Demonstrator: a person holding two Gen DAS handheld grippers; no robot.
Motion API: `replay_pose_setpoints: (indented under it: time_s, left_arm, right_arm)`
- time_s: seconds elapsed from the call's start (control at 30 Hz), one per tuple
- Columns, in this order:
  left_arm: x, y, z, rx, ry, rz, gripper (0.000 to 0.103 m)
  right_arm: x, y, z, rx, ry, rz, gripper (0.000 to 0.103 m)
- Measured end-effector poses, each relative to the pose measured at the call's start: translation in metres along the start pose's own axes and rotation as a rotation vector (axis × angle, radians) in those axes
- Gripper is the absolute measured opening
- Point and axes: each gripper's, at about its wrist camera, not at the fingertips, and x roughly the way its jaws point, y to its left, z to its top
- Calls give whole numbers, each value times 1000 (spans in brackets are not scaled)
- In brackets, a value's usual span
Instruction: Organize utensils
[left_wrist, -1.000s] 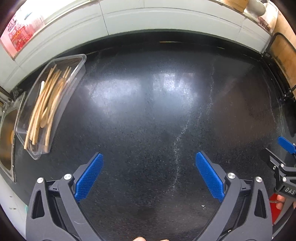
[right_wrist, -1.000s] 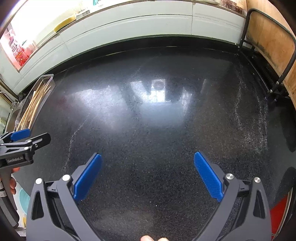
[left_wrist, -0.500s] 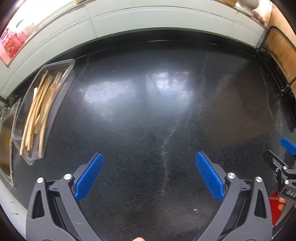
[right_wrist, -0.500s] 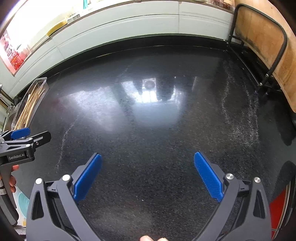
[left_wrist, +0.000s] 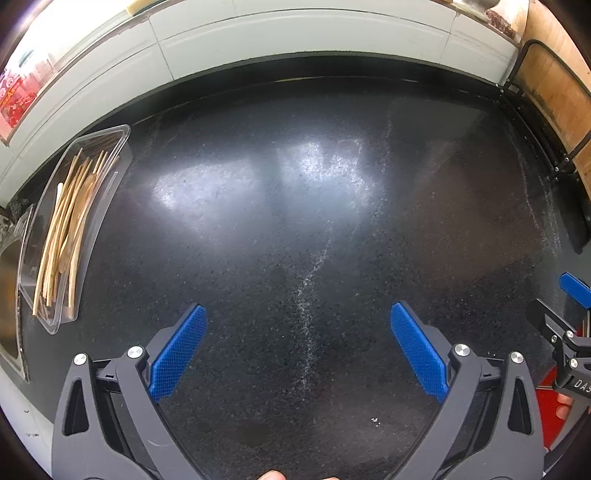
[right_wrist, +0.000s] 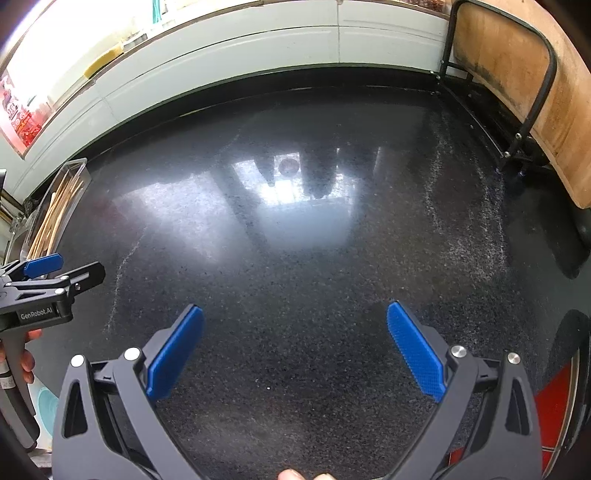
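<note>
Overhead, both black two-finger tongs with blue ribbed pads hang above a glossy black speckled stone countertop (left_wrist: 295, 229), and each is released, its jaws spread wide with nothing between them. The left tong (left_wrist: 297, 347) points across bare counter; the right tong (right_wrist: 295, 343) does the same, side by side with it.

Well off to the left of the left tong, near the counter's far-left edge, sits a clear rectangular plastic tray (left_wrist: 110, 173) holding a loose bundle of pale wooden chopsticks and spoons (left_wrist: 64, 236), lying lengthwise in it. Seen from the right tong, the same tray is farther away at the far left, beyond the left tong's fingertips.

Ahead of both tongs, along the counter's back edge, runs a pale grey-white panelled ledge (left_wrist: 295, 33). Ahead and to the right of the right tong, a tan wooden board in a black metal wire rack (right_wrist: 517, 74) stands upright at the counter's right side. A fingertip shows at the bottom edge of each view, and a hand (right_wrist: 26, 358) grips the left tong's handle.
</note>
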Motion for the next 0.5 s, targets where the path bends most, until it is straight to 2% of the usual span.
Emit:
replay_pose_setpoints:
  time_s: [0.5]
  left_arm:
    - [-6,36,-6,-71,-1,43,97]
  right_arm:
    - [12,31,10,-66,16,57,96]
